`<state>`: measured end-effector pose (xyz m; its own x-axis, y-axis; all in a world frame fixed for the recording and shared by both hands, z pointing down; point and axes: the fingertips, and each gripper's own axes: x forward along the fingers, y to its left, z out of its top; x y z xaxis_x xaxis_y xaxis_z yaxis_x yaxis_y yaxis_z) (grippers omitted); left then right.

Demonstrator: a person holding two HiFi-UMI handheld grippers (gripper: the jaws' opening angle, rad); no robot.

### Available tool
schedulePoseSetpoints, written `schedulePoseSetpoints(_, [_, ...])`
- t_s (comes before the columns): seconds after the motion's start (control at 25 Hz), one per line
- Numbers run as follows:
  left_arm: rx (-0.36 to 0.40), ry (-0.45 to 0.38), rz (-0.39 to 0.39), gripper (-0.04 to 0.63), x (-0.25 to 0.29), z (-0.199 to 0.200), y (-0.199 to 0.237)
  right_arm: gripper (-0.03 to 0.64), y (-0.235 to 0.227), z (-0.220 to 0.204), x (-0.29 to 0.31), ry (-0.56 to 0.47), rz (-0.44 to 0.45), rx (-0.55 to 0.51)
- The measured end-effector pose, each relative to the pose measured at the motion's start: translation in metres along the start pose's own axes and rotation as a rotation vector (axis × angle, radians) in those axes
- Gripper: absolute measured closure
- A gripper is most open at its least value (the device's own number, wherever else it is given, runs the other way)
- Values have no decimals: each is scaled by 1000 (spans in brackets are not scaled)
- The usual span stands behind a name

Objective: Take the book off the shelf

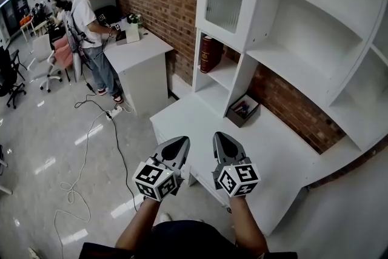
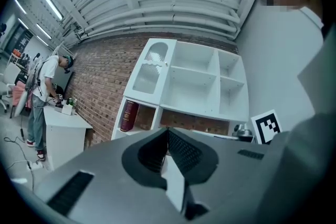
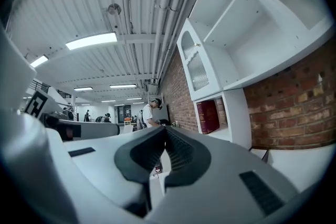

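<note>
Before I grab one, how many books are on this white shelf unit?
1: a dark red book standing upright in the low left cubby, under the glass-door cabinet. Others may be hidden.

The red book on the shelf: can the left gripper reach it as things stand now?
Probably yes. The book stands in an open compartment with nothing before it. The left gripper hangs short of it, jaws shut; they must open first.
</note>
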<state>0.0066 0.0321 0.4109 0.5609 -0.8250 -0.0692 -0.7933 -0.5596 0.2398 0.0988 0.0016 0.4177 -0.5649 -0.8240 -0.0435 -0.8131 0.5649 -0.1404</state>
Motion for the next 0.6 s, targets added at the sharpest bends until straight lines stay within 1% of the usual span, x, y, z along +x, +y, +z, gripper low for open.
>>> schedulePoseSetpoints(0.24, [7, -16, 45, 578, 7, 2, -3, 598, -15, 5, -5, 0, 17, 7])
schedulePoseSetpoints(0.36, [-1, -17, 78, 578, 8, -2, -4, 598, -24, 3, -7, 5, 32, 16])
schedulePoseSetpoints(0.6, [-8, -14, 119, 578, 9, -15, -12, 598, -36, -8, -14, 24, 60, 28])
